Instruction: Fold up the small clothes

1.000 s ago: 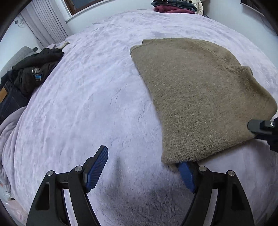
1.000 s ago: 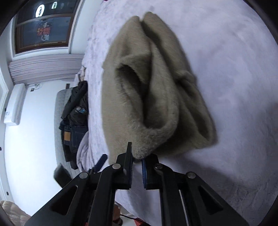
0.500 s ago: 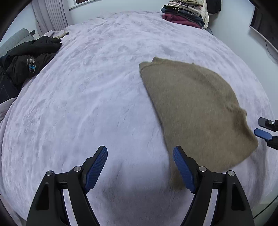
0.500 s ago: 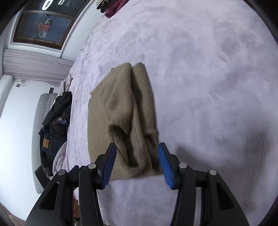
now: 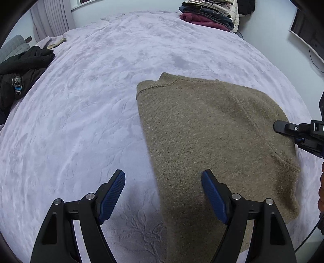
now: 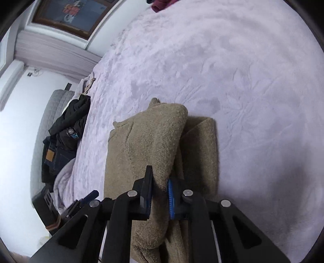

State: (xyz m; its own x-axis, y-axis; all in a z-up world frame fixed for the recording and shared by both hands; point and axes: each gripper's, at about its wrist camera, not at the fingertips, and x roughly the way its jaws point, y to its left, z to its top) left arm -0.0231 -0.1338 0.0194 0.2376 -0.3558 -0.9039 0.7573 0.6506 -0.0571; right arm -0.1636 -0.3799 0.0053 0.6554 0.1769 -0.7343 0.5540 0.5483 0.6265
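Observation:
An olive-brown knit sweater (image 5: 212,129) lies folded on the lilac bedspread (image 5: 91,101). My left gripper (image 5: 163,192) is open and empty, hovering over the sweater's near left edge, its right finger above the knit. My right gripper (image 6: 159,194) is shut on the upper folded layer of the sweater (image 6: 154,137), near its edge. The lower layer (image 6: 202,147) lies flat beside it. The right gripper also shows at the right edge of the left wrist view (image 5: 299,133).
A pile of dark clothes (image 5: 22,70) lies at the bed's left edge, also in the right wrist view (image 6: 64,131). A stack of folded clothes (image 5: 210,14) sits at the far end. A wall and a screen (image 5: 309,30) stand to the right.
My right gripper let go of the sweater, opened, then closed again on its upper layer. My left gripper stayed open and moved over the sweater's near edge.

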